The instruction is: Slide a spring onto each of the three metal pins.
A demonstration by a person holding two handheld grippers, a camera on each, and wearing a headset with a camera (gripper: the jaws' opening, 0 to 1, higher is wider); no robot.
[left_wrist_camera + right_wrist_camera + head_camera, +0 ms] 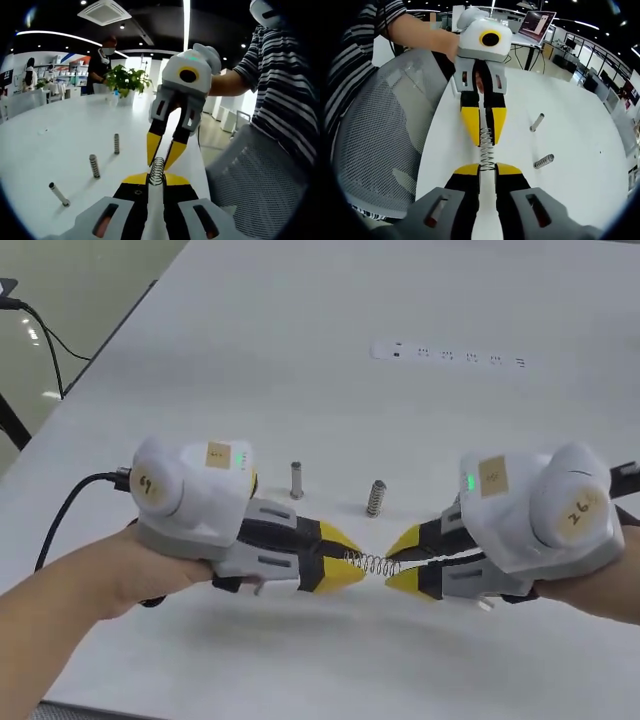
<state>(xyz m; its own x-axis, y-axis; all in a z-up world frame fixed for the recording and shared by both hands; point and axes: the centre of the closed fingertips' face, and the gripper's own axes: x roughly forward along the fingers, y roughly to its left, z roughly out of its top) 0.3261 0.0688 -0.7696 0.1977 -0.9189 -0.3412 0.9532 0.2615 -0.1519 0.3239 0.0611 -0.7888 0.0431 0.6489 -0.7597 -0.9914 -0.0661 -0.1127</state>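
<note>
A small steel spring hangs level between my two grippers above the white table. My left gripper is shut on its left end and my right gripper is shut on its right end. In the left gripper view the spring runs from my own jaws to the right gripper. In the right gripper view the spring reaches the left gripper. Behind them stand a bare metal pin and a pin wearing a spring. A second sprung pin stands farther along.
A white power strip lies at the back of the table. A black cable runs off the left edge. A grey mesh chair stands by the table's near side. A potted plant and people are farther off.
</note>
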